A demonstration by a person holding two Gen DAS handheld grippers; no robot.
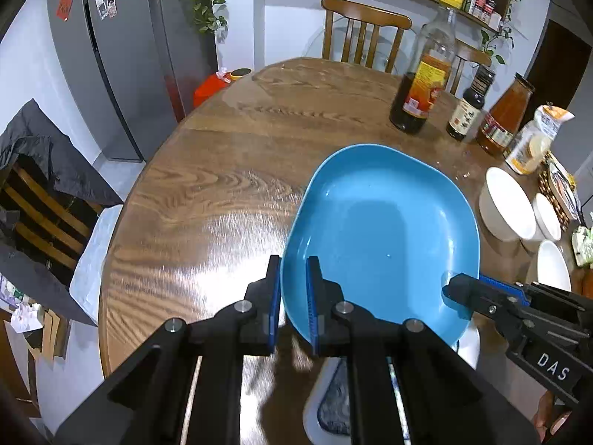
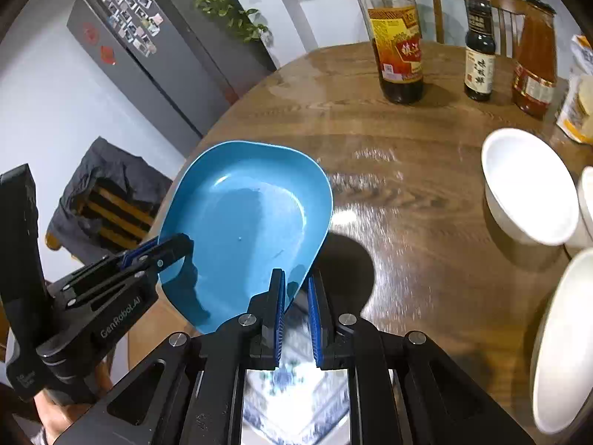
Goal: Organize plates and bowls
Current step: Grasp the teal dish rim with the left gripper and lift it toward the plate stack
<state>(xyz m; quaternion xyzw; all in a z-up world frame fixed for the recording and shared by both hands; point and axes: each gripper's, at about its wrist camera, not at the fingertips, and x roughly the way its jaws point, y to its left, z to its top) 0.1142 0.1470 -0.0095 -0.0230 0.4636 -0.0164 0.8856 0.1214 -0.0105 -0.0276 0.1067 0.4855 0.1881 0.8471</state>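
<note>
A blue plate [image 1: 381,230] [image 2: 244,222] hangs tilted above the round wooden table [image 1: 222,185], with a dark shadow under it in the right wrist view. My left gripper [image 1: 294,265] is shut on its near left rim, and my right gripper [image 2: 296,276] is shut on its near right rim. Each gripper also shows in the other's view: the right gripper [image 1: 450,289] at the plate's right edge, the left gripper [image 2: 181,243] at its left edge. Below the plate, near the table's front edge, lies a white dish with a blue pattern [image 2: 296,389], blurred.
White bowls [image 1: 504,204] [image 2: 530,185] and a white plate [image 2: 563,341] stand at the right. Three sauce bottles [image 1: 422,74] [image 2: 400,44] and a snack bag [image 1: 533,137] stand at the far right. Wooden chairs [image 1: 363,29] ring the table; a fridge [image 1: 111,55] is left.
</note>
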